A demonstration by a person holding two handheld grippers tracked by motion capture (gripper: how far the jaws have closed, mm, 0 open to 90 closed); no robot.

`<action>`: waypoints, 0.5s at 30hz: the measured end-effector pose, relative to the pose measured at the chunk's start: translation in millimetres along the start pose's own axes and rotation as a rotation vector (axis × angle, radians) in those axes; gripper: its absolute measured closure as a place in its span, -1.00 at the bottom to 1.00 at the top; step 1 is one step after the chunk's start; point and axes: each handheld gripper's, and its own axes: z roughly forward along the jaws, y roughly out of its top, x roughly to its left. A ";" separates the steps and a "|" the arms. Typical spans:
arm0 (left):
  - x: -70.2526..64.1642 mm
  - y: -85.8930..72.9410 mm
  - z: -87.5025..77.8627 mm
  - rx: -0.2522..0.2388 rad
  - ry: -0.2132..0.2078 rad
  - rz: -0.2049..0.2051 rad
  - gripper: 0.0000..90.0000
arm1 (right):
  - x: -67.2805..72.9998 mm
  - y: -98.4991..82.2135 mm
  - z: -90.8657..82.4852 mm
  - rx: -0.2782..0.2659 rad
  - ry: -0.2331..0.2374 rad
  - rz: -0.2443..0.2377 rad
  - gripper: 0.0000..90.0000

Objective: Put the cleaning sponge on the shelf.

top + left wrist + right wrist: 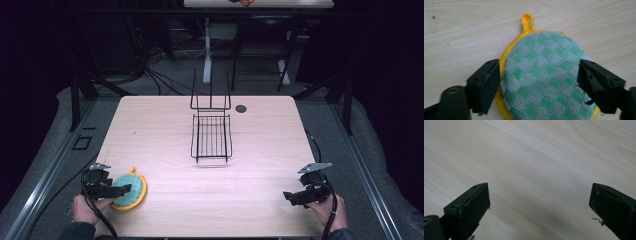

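Two grippers are at work over the wooden bench [165, 125], one at each near corner. The left gripper [121, 189] sits at the near left, and its jaws bracket a round pot holder [544, 77], green-and-grey checked on top with a yellow rim and a yellow hanging loop pointing toward the far side. From the left gripper view the jaws stand either side of the pad's edges, close against the cloth, but I cannot tell whether they actually press on it; the pot holder looks to be lying flat on the bench, not lifted. The right gripper [290, 196] waits at the near right, well apart from everything, its jaws spread wide over bare wood with nothing between them. A black wire rack [211, 135] stands at the middle of the bench toward the far side, with nothing in it, and a small dark round spot [241, 108] lies just beyond it to the right. My guess is that the job is barely begun: the grasp on the pot holder is only forming, and lifting it and carrying it off, likely to the rack, is all yet to do.
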 end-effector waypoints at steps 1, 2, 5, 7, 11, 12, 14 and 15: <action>1.0 -0.6 0.3 0.003 0.004 -0.009 -0.37 | 0.1 -0.1 0.1 0.000 0.000 0.000 -0.94; 1.9 -1.3 0.9 0.007 0.008 -0.010 -0.30 | 0.2 -0.1 0.4 0.001 0.001 -0.002 -0.94; 3.6 -2.3 2.0 0.009 0.006 -0.022 -0.17 | 0.7 -0.1 0.8 -0.001 -0.002 -0.006 -0.94; 4.0 -2.6 2.1 0.009 0.023 -0.032 -0.01 | 2.0 -0.1 -0.3 -0.001 -0.003 -0.005 -0.94; 5.2 -4.5 3.5 0.003 0.031 -0.061 0.15 | 3.7 0.5 -1.2 -0.010 -0.005 -0.015 -0.94; 5.6 -4.9 3.6 0.002 0.033 -0.063 0.19 | 3.8 0.5 -1.3 -0.010 -0.005 -0.014 -0.94; 5.2 -5.3 4.0 0.000 0.034 -0.072 0.27 | 3.8 0.4 -1.4 -0.005 -0.004 -0.017 -0.93; 5.3 -5.2 4.2 0.000 0.035 -0.071 0.31 | 3.6 0.5 -1.6 -0.004 -0.007 -0.022 -0.93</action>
